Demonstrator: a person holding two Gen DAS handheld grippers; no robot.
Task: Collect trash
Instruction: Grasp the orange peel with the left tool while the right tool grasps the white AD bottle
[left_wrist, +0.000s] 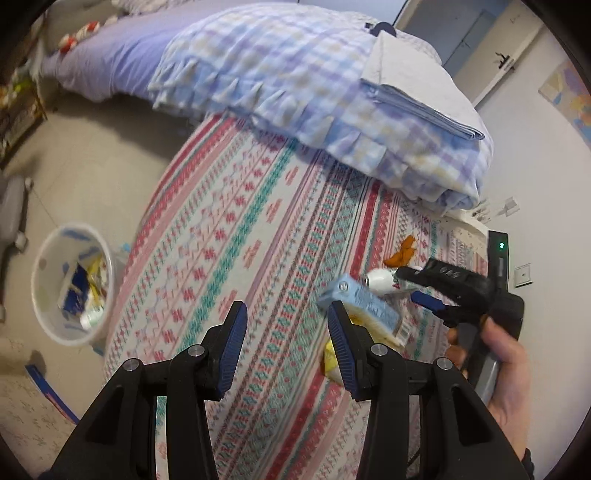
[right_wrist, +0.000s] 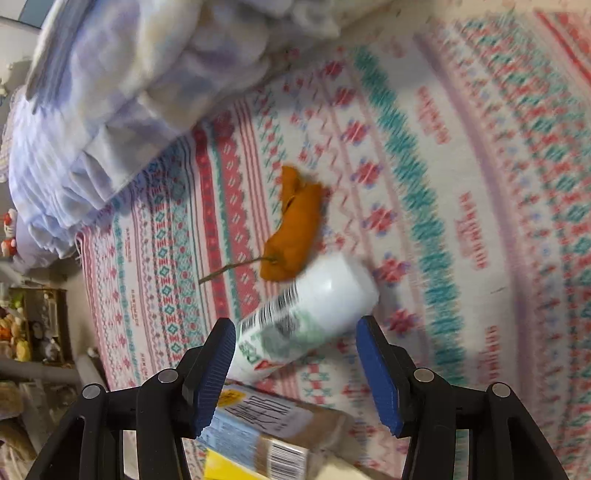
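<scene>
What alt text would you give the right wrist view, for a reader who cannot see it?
The right gripper, open, hangs over a white bottle lying on a patterned bedspread. An orange peel lies just beyond the bottle, a blue carton nearer the camera, and a folded checked quilt at the upper left.

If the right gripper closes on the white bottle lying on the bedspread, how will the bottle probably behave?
The white bottle lies on its side and is round, so it may roll on the soft bedspread. Its glossy surface looks smooth and might slip between the pads. The right gripper stands open around its lower end, so a centred squeeze seems safer.
</scene>
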